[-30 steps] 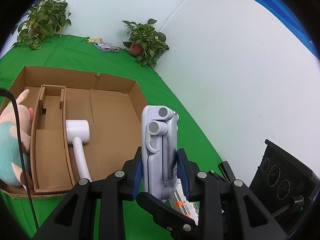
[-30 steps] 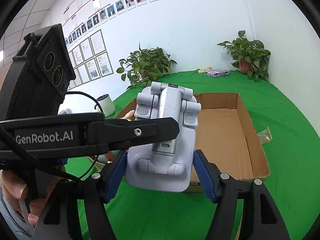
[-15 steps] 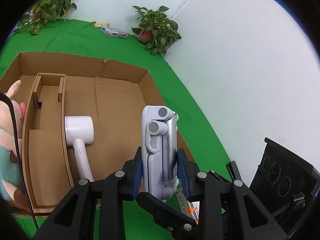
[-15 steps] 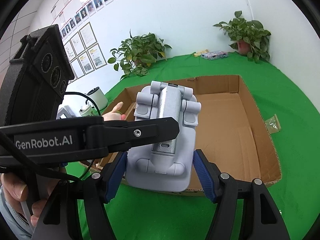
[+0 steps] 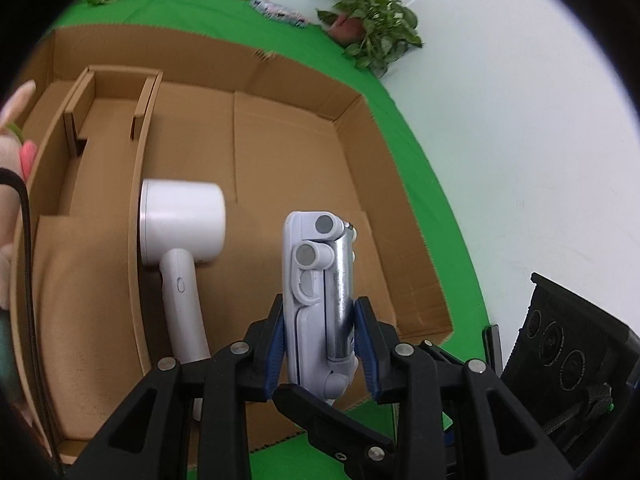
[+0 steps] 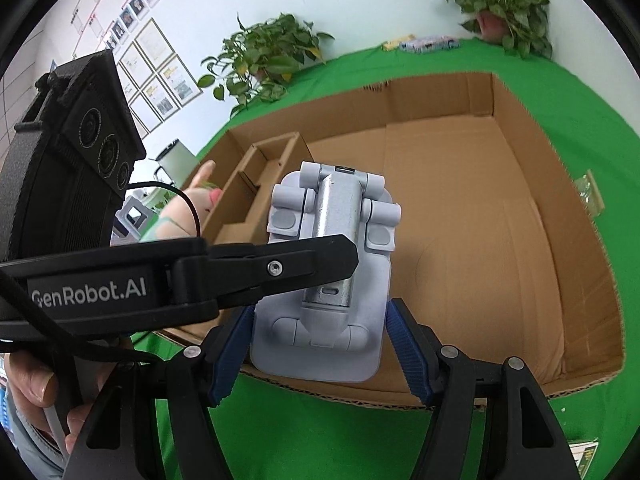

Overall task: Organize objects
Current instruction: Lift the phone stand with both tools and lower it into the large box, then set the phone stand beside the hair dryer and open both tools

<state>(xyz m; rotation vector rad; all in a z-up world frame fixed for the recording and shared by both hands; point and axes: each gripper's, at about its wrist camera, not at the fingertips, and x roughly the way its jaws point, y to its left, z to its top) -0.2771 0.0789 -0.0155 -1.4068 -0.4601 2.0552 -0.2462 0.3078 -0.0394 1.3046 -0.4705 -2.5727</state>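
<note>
Left gripper (image 5: 320, 344): blue pads (image 5: 275, 354) pressed against both narrow sides of a folded grey phone stand (image 5: 318, 300), clamped on it. Stand held edge-on and upright in the left wrist view, its metal hinge post facing 3 o'clock.

Right gripper (image 6: 320, 350): blue pads (image 6: 409, 354) sit at 9 and 3 o'clock of the stand's flat base (image 6: 324, 280). The 3 o'clock pad appears to stand just off the base edge; the 9 o'clock pad lies close against it. Whether the right jaws actually bear on the stand, cannot tell. 1 black finger of the left gripper (image 6: 272, 268) crosses the stand's face from 9 o'clock in this view.

Stand is held above the near edge of an open cardboard box (image 5: 348, 128) resting on green cloth (image 6: 320, 432).

In the box: white hair dryer (image 5: 182, 248) lying flat at 9 o'clock of the stand, head toward 12, handle toward 6, just beside a cardboard divider (image 5: 136, 216). Beyond the divider, 2 narrow compartments. Plush toy (image 5: 12, 152) at the far 9 o'clock frame edge, mostly cut off.

Potted plant (image 5: 372, 36) at 1 o'clock on the cloth, by the white wall. Second potted plant (image 6: 268, 56) at 11 o'clock in the right wrist view.
</note>
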